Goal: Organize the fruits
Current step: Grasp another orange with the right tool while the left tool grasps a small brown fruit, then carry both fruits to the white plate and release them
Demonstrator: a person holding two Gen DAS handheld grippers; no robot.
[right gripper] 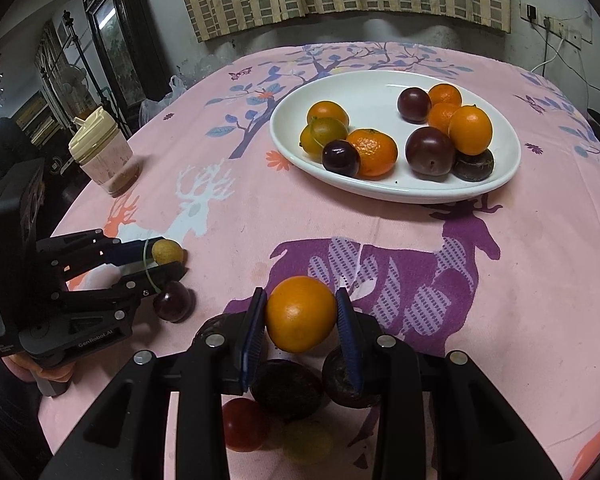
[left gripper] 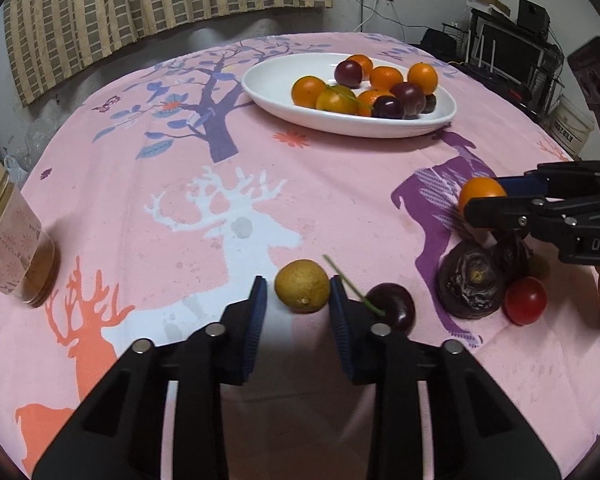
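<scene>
Two tilted tongs, left tongs on longan, right tongs on orange.

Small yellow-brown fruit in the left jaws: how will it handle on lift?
The yellow-brown fruit looks round and small, so it would probably roll if released. Its skin looks dull, likely not slippery. The cherry sits close beside, so its stem might get nudged.

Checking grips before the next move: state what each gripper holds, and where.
Left gripper pinches the longan across its sides. Right gripper pinches an orange across its sides.
</scene>
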